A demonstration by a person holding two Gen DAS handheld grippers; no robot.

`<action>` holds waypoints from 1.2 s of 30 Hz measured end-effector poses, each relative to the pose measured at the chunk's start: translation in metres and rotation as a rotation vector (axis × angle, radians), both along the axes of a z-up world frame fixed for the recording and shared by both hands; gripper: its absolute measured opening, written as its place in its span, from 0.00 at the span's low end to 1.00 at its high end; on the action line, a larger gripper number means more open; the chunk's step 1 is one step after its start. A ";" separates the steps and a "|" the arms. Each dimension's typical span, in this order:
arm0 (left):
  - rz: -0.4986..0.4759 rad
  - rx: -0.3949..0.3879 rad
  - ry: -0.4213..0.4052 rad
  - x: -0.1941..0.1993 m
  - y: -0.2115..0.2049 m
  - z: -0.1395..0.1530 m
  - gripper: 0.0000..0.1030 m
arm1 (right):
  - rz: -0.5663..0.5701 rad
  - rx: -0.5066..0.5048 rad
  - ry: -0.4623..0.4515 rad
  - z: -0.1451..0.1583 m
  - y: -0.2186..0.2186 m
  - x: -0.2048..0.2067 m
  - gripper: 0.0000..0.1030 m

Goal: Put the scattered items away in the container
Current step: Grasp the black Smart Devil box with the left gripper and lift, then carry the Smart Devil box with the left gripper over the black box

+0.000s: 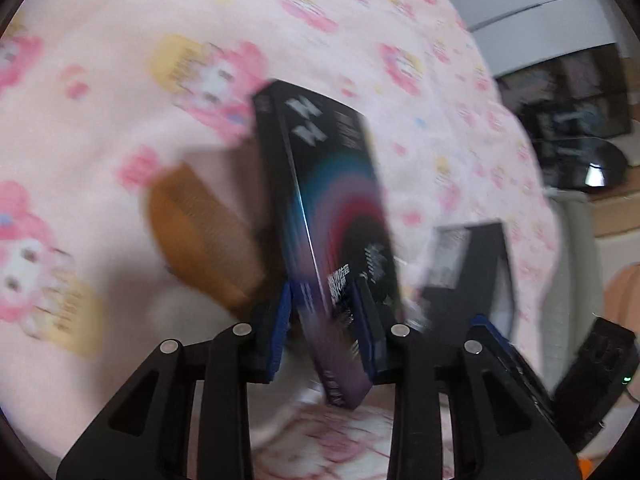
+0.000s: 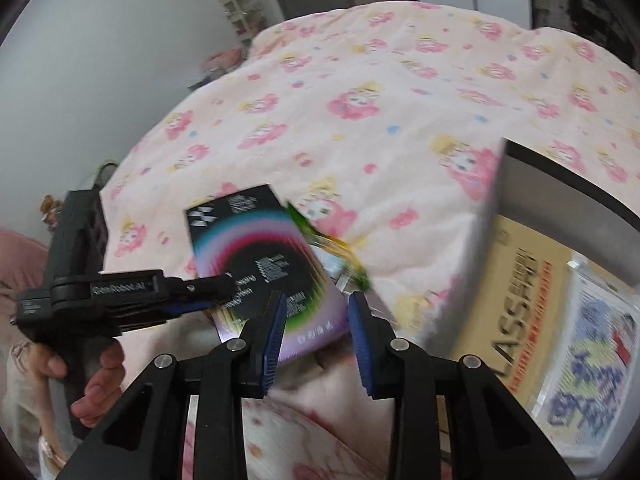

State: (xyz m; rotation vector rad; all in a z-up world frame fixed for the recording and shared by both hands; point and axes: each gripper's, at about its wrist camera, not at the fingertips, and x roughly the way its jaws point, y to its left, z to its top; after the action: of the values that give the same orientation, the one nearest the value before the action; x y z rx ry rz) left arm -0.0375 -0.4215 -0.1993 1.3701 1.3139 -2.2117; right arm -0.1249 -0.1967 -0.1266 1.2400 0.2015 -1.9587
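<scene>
1. Left wrist view: the left gripper [image 1: 326, 334] is clamping its blue-padded fingers [image 1: 280, 332] on the lower end of a flat black cardboard box printed with coloured rings [image 1: 332, 208]. The box is standing up and tilting, lifted clear of the pink cartoon-print quilt [image 1: 120, 60]. Because the pads are biting only near one end, the long free end is likely to swing or slip out if the hand is turning quickly, and the picture is blurring. A brown wooden comb [image 1: 200, 240] is lying on the quilt just behind the box.

2. Left wrist view again: the right gripper [image 1: 500, 344] is showing at the lower right edge, close to the box; a careless swing risks knocking the two tools together.

3. Right wrist view: the right gripper [image 2: 316, 332] is hovering with its fingers apart and nothing pressed between them, just in front of the box's near edge [image 2: 260, 264]. A green and yellow plastic packet [image 2: 332, 248] is lying beside the box; the box could sweep it aside.

4. Right wrist view: a cardboard carton with red lettering [image 2: 520, 300] is sitting beside the bed; whether it is the container I cannot tell, so misjudging the drop is possible.
</scene>
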 end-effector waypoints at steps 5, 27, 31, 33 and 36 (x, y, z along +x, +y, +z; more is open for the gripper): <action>0.005 -0.135 -0.033 0.014 0.005 0.008 0.32 | 0.003 0.041 0.023 -0.016 -0.017 -0.003 0.28; -0.071 -0.093 -0.024 0.007 0.006 -0.006 0.43 | 0.140 0.050 -0.249 -0.046 -0.029 0.015 0.23; -0.060 -0.036 -0.004 0.001 0.006 -0.020 0.48 | 0.093 0.027 -0.313 -0.063 -0.041 -0.005 0.24; -0.054 -0.061 -0.001 0.003 0.012 -0.015 0.48 | 0.094 0.015 -0.364 -0.071 -0.046 -0.010 0.26; -0.055 -0.094 0.007 0.008 0.017 -0.001 0.48 | 0.101 0.006 -0.343 -0.063 -0.044 -0.006 0.25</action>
State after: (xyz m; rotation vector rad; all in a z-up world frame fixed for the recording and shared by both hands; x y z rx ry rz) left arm -0.0299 -0.4043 -0.2006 1.3815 1.1720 -2.2844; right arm -0.1305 -0.2410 -0.1892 1.5161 0.0933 -1.6307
